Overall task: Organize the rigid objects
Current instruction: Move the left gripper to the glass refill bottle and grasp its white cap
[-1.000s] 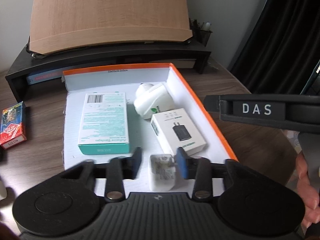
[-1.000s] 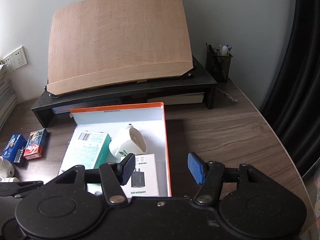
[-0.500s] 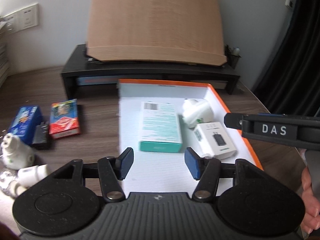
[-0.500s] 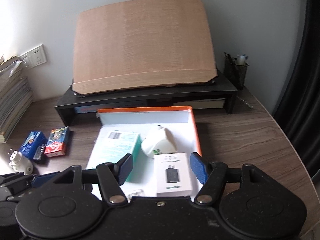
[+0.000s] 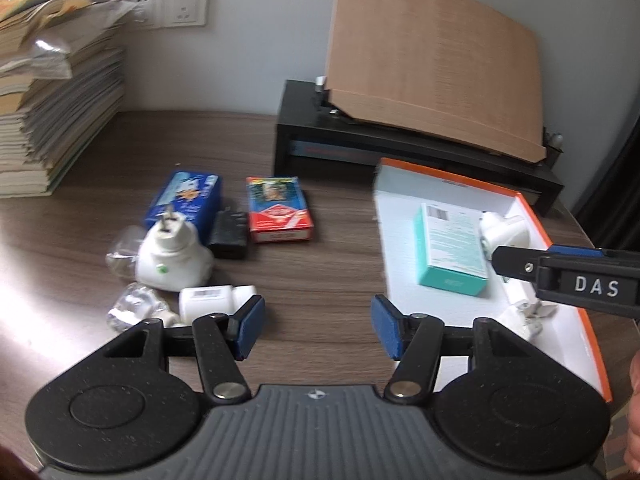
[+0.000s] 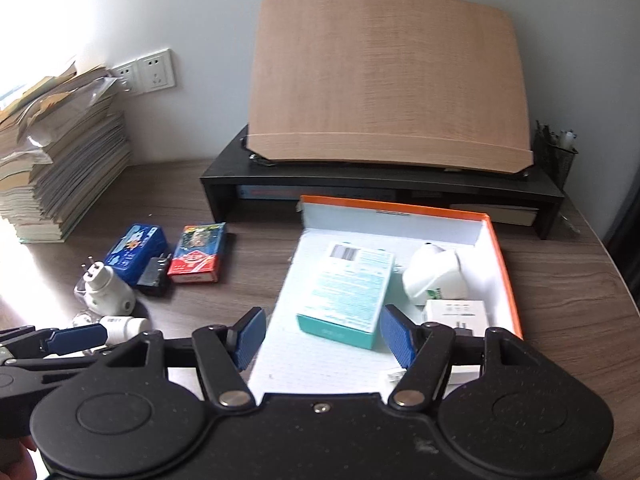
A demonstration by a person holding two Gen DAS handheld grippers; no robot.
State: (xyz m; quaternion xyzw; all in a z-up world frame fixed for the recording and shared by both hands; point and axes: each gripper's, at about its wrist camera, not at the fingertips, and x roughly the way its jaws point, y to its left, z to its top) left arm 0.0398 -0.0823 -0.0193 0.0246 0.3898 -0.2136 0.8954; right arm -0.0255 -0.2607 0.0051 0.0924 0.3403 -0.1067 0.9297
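My left gripper point(image 5: 316, 328) hangs over bare table, its jaws opening with nothing between them. To its left lie a blue box point(image 5: 186, 204), a red box point(image 5: 278, 208), a black adapter point(image 5: 229, 234), a white plug-in unit point(image 5: 172, 256) and a small white bottle point(image 5: 208, 302). The orange-rimmed white box point(image 6: 320, 360) holds a teal carton point(image 6: 348, 288), a white plug-in unit point(image 6: 434, 280), a white charger box point(image 6: 456, 312) and a loose white charger point(image 5: 524, 312). My right gripper point(image 6: 322, 336) stands open over the box's near part, empty.
A tall stack of papers point(image 5: 52, 120) fills the left of the table under wall sockets point(image 6: 156, 70). A black riser point(image 6: 380, 188) carrying a wooden board point(image 6: 384, 80) runs behind the box. A mesh pen holder point(image 6: 556, 156) stands at the far right.
My left gripper let go of the white charger inside the box, opened wider and swung left to the loose items. My right gripper drew back and left; its jaws look unchanged.
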